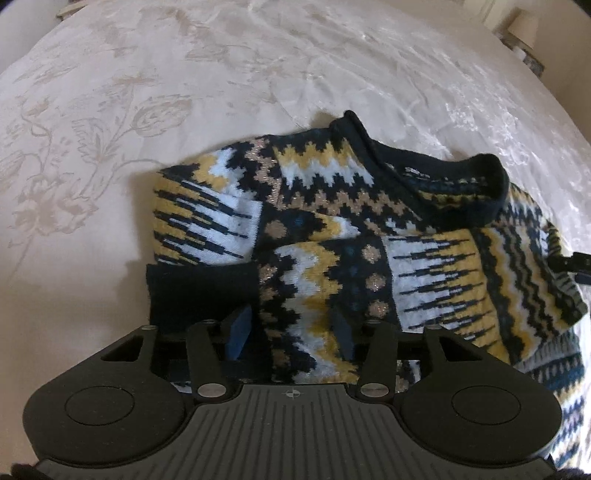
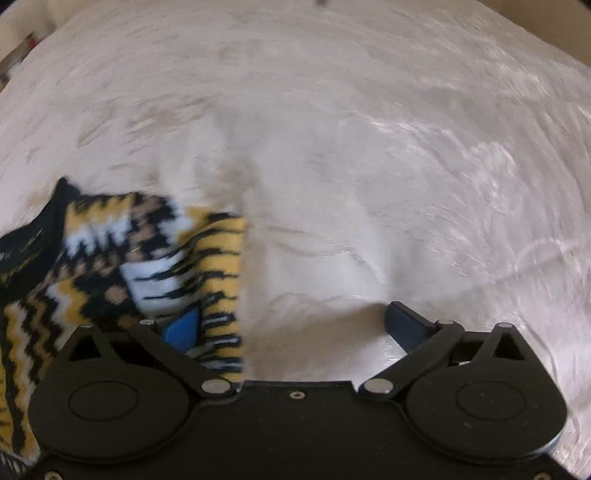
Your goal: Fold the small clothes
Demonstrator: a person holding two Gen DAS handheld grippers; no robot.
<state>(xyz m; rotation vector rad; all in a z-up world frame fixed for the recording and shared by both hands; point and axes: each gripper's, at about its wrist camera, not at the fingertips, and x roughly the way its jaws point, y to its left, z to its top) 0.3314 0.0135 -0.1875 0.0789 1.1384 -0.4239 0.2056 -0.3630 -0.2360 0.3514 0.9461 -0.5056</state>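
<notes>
Black left gripper (image 1: 291, 328) is sitting lowest in the left wrist view, its blue-padded fingers (image 1: 238, 326) standing partly apart over a knitted sweater with navy, mustard, white and tan zigzag bands (image 1: 332, 236); a fold of the knit is lying between the jaws, though whether the pads are pressing on it cannot be told; sweater is lying bunched on a cream bedspread with a pale floral pattern (image 1: 110, 129), its navy ribbed collar (image 1: 436, 166) turned toward the far side, a navy cuff (image 1: 199, 288) resting just beside the left finger; a small lamp with a beige shade (image 1: 524, 29) is standing at the far right edge.

Black right gripper (image 2: 291, 325) is holding its jaws wide apart, nothing clamped; its left blue pad (image 2: 183, 328) is lying against the sweater's striped edge (image 2: 221, 280), its right finger (image 2: 404, 321) hovering over bare bedspread (image 2: 369, 147); this view is blurred.
</notes>
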